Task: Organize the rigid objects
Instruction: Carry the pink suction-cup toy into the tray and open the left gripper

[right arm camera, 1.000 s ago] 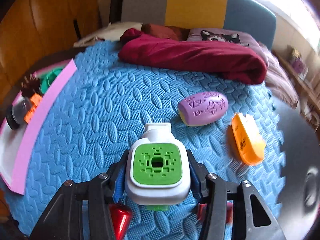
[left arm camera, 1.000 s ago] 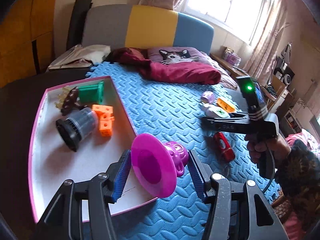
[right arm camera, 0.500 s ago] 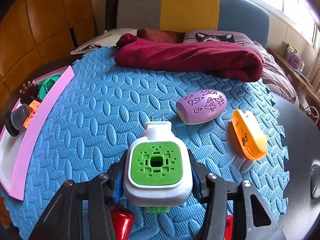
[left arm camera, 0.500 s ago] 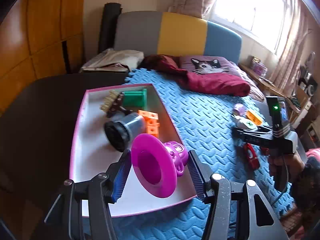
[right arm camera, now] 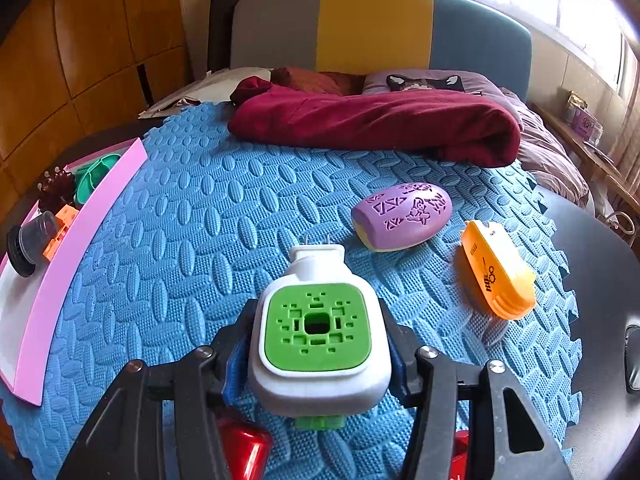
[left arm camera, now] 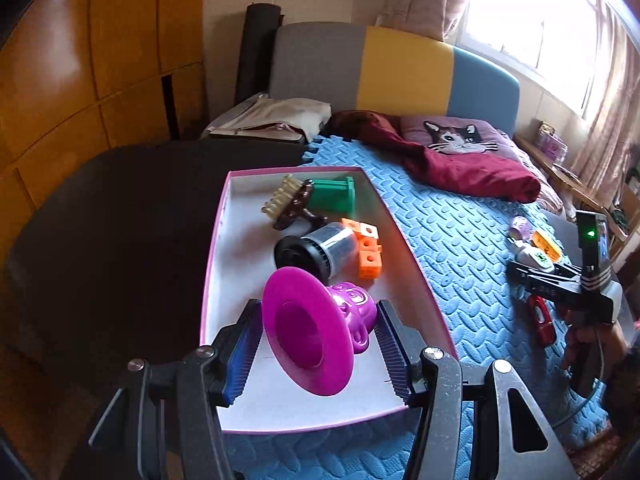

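Observation:
My left gripper (left arm camera: pixel 316 340) is shut on a magenta suction-cup toy (left arm camera: pixel 316 334) and holds it above the near end of the pink-rimmed white tray (left arm camera: pixel 224 280). The tray holds a green spool (left arm camera: pixel 334 198), a brown brush (left arm camera: pixel 290 204), a black-capped clear cup (left arm camera: pixel 316 250) and orange cubes (left arm camera: pixel 368 250). My right gripper (right arm camera: pixel 318 344) is shut on a white plug-in device with a green face (right arm camera: pixel 318 328), above the blue foam mat (right arm camera: pixel 208 240). The right gripper also shows in the left wrist view (left arm camera: pixel 560 284).
A purple oval case (right arm camera: pixel 402 214) and an orange case (right arm camera: pixel 496 270) lie on the mat right of the plug-in device. A red object (right arm camera: pixel 244 446) lies under my right gripper. A maroon garment (right arm camera: pixel 376 124) and a cat pillow (left arm camera: pixel 456 138) lie at the back.
My left gripper has carried the magenta toy leftward from the mat's edge to above the tray. My right gripper has lifted slightly with the plug-in device.

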Motion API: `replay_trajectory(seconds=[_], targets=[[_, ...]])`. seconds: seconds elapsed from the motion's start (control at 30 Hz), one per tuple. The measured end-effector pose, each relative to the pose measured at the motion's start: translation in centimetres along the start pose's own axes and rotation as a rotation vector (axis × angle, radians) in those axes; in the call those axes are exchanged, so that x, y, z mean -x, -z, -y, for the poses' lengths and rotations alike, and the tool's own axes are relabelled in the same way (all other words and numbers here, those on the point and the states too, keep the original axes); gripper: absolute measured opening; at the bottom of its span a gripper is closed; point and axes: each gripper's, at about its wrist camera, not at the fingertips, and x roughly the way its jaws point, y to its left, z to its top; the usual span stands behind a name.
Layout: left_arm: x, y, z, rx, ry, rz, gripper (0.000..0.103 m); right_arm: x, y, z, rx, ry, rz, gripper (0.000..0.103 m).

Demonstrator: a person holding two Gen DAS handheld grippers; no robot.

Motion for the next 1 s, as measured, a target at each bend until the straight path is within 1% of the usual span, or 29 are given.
replay_trajectory(seconds=[0.13,0.2,0.27,0.4,0.47,0.57,0.7,0.77,0.8,0.87,0.93,1.0], targets=[[-0.3,0.1,-0.7,0.010,-0.002,-0.005,0.057,0.0,0.0,0.0,0.002,0.003,0.001,0.056],[-0.4,-0.1,-1.3,0.025,0.012,-0.009,0.057,-0.1,0.0,-0.1,0.004,0.005,0.002,0.056],[-0.6,-0.5,-2.2,0.046,0.033,-0.008,0.057,-0.1,0.0,-0.1,0.004,0.004,0.002,0.056],[-1.3,-1.7,-3.8,0.047,0.030,0.003,0.057,-0.1,0.0,-0.1,0.008,0.010,0.002,0.056],[-2.1,-2.4,-4.2,0.036,0.036,-0.001,0.057,-0.1,0.0,-0.2,0.011,0.013,0.002,0.055],[-3.8,-3.4,-4.5,0.026,0.016,-0.009,0.057,-0.1,0.0,-0.2,0.011,0.013,0.002,0.055],[-5.9,-5.2,-5.6,0.096,0.041,-0.027,0.057,-0.1,0.0,-0.2,0.012,0.014,0.002,0.055],[-7.0,-6.0,-6.0,0.127,0.042,-0.038,0.057,-0.1,0.0,-0.2,0.012,0.014,0.003,0.055],[-7.6,-6.3,-6.0,0.130,0.051,-0.045,0.057,-0.1,0.0,-0.2,0.012,0.013,0.002,0.055],[-8.9,-6.7,-5.9,0.127,0.032,-0.057,0.057,-0.1,0.0,-0.2,0.013,0.015,0.003,0.055],[-9.9,-6.9,-5.8,0.123,0.037,-0.071,0.058,-0.1,0.0,-0.2,0.012,0.014,0.002,0.055],[-10.9,-7.0,-5.7,0.117,0.018,-0.082,0.058,-0.1,0.0,-0.1,0.011,0.013,0.002,0.055]])
